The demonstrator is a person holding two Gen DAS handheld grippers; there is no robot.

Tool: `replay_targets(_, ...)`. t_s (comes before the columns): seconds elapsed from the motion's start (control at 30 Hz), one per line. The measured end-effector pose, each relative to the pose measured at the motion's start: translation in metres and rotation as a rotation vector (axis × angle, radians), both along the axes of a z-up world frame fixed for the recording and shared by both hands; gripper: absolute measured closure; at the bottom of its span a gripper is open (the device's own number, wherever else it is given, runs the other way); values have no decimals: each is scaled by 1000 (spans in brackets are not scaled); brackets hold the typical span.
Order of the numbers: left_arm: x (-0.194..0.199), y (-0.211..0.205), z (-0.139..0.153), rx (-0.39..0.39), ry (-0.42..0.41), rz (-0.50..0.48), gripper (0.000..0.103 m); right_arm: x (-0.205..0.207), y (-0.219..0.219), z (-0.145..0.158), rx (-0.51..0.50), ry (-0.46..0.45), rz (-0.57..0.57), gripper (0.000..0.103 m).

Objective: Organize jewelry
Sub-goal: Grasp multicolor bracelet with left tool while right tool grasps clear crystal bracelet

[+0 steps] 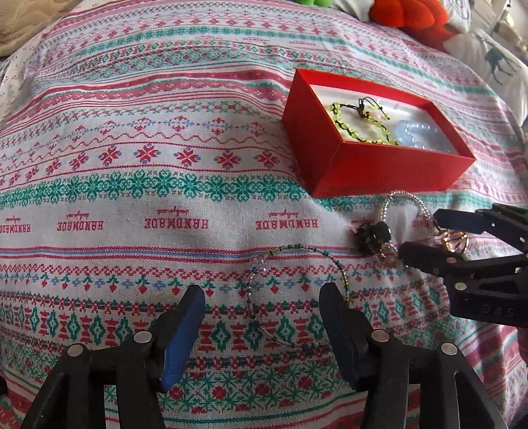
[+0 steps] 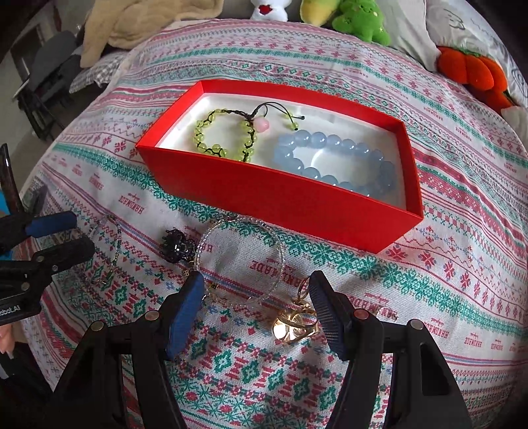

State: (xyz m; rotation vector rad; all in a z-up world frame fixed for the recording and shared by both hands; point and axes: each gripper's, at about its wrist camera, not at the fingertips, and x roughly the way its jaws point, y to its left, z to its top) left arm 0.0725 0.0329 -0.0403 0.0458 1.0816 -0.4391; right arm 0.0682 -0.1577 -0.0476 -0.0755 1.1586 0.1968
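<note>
Gold pendant (image 2: 297,325) on patterned cloth (image 2: 429,297), near side of red box (image 2: 280,201), lying between right gripper (image 2: 257,310) pads, hard against right-hand pad; jaws apart, nothing clamped. Clear bead bracelet (image 2: 237,260) just beyond. Left gripper (image 1: 262,313) jaws apart, straddling green bead strand (image 1: 297,270). Right gripper nearer pendant.

Bedroom: patterned bedspread (image 2: 445,280), plush toys (image 2: 359,19)

Bed cloth (image 2: 429,231): box (image 2: 264,198), maybe 3 bracelets.
</note>
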Motion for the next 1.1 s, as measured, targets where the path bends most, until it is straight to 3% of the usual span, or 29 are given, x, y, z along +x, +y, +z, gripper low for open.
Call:
replay_targets(0.13,-2,-4,-2,8,5,-28,38,6,7,-3,-4,-12,16,29)
replay_targets(0.43,-5,-14,-9,36,18,-66,37,9,27,-6,-50,-30,78,29)
replay_targets(0.63,-6,-20,-9,43,21,-89,34,5,8,1,-9,-21,49,46)
replay_targets(0.73,-6,-22,-10,45,20,-94,34,5,-1,3,2,-9,29,64)
replay_targets(1.0,-7,-34,-14,81,4,-114,33,2,-19,3,19,-1,-5,66)
replay_targets(1.1,-8,-38,-16,100,-4,-118,33,6,-15,-2,-5,3,-17,81)
